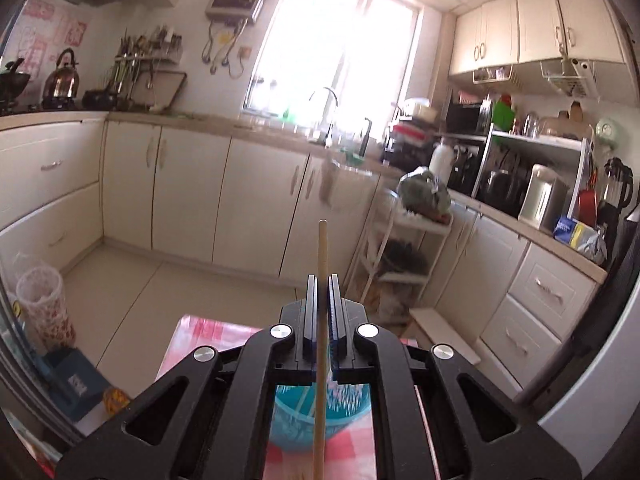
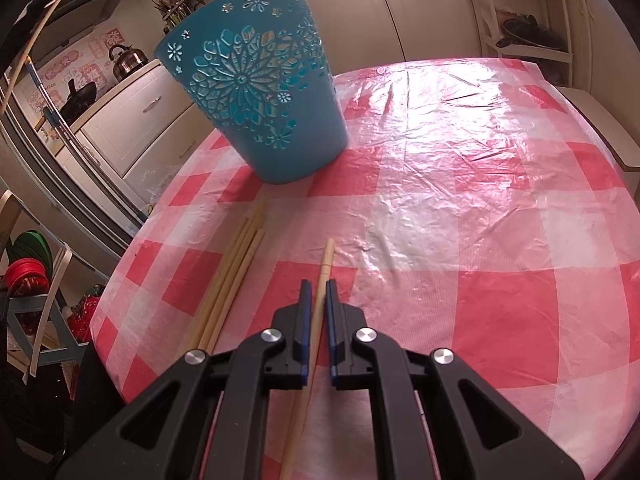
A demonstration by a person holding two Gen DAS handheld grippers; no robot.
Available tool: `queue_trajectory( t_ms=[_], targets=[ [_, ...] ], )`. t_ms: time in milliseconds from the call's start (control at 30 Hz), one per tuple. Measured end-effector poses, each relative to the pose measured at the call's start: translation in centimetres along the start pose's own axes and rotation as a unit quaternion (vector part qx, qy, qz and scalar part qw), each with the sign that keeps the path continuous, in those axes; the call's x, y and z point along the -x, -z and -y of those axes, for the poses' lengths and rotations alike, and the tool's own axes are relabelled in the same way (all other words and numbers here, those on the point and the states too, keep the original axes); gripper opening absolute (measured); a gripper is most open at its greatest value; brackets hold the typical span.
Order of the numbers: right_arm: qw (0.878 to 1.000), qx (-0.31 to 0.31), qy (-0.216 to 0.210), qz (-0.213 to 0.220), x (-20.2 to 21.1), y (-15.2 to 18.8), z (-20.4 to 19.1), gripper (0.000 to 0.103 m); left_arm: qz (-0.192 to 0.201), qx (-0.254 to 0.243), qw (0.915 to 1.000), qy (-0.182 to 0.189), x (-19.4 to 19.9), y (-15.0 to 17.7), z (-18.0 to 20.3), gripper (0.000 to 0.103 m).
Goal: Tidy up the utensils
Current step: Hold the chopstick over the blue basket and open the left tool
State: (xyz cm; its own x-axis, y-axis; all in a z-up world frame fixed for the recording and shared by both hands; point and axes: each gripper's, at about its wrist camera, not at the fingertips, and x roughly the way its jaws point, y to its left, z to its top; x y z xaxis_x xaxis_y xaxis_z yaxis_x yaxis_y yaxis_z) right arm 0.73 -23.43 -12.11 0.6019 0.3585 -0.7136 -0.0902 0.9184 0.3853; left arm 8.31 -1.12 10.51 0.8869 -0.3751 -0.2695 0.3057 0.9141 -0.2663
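Note:
My left gripper [image 1: 322, 280] is shut on a pale wooden chopstick [image 1: 322, 248], held high and pointing out over the kitchen floor. Below it, seen through the gripper frame, stands the blue cut-out utensil holder [image 1: 296, 420] with chopsticks inside. In the right wrist view my right gripper [image 2: 318, 284] is shut on another chopstick [image 2: 326, 256], its tip low over the red-and-white checked tablecloth [image 2: 460, 200]. To its left several loose chopsticks [image 2: 236, 272] lie together on the cloth. The blue holder [image 2: 260, 92] stands upright at the far left of the table.
The table edge [image 1: 200, 340] drops to a tiled floor. Cream cabinets and a countertop with a sink [image 1: 332, 128] run along the far wall. A white shelf cart [image 1: 404, 248] stands to the right. A fridge door [image 2: 60, 168] flanks the table's left side.

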Motion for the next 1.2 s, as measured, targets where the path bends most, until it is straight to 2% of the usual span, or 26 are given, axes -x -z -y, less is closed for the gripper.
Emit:
queue_trajectory(
  t_ms=[133, 233, 500, 633, 833, 933, 1000, 1100, 1133, 1200],
  targets=[
    [1.0, -0.009, -0.009, 0.001, 0.0, 0.0, 0.3, 0.007, 0.055, 0.012, 0.9982, -0.02, -3.6, -1.2, 0.9, 0.005],
    [1.0, -0.016, -0.016, 0.001, 0.0, 0.0, 0.6, 0.007, 0.064, 0.024, 0.997, -0.037, -7.0, -1.0, 1.0, 0.005],
    [0.999, -0.032, -0.031, 0.0, 0.0, 0.0, 1.2, 0.007, 0.023, 0.039, 0.9971, -0.061, -12.7, 2.6, -0.6, 0.005],
    [0.999, -0.036, -0.034, 0.0, 0.2, -0.1, 1.3, 0.007, 0.007, 0.026, 0.9974, -0.067, -13.4, 3.9, -0.7, 0.005],
    [0.999, -0.035, -0.032, 0.0, 0.1, -0.1, 1.3, 0.007, -0.043, 0.0, 0.9957, -0.082, -14.3, 6.1, -0.4, 0.006],
    [0.999, -0.032, -0.029, 0.001, 0.1, -0.1, 1.1, 0.008, -0.078, -0.012, 0.9919, -0.1, -14.0, 7.2, -0.7, 0.024],
    [0.999, -0.03, -0.031, 0.001, 0.1, 0.0, 1.0, 0.011, -0.075, -0.016, 0.99, -0.118, -12.4, 7.6, -1.1, 0.052],
    [1.0, -0.018, -0.023, 0.003, 0.3, 0.0, 0.5, 0.02, -0.064, -0.018, 0.9884, -0.137, -8.8, 7.6, -1.7, 0.068],
    [1.0, -0.012, -0.017, 0.005, 0.4, 0.1, 0.2, 0.025, -0.062, -0.015, 0.988, -0.141, -7.6, 7.7, -2.0, 0.071],
    [1.0, -0.004, -0.003, 0.005, 0.5, 0.1, -0.2, 0.029, -0.06, -0.009, 0.9874, -0.146, -5.0, 8.1, -2.7, 0.079]
  ],
)
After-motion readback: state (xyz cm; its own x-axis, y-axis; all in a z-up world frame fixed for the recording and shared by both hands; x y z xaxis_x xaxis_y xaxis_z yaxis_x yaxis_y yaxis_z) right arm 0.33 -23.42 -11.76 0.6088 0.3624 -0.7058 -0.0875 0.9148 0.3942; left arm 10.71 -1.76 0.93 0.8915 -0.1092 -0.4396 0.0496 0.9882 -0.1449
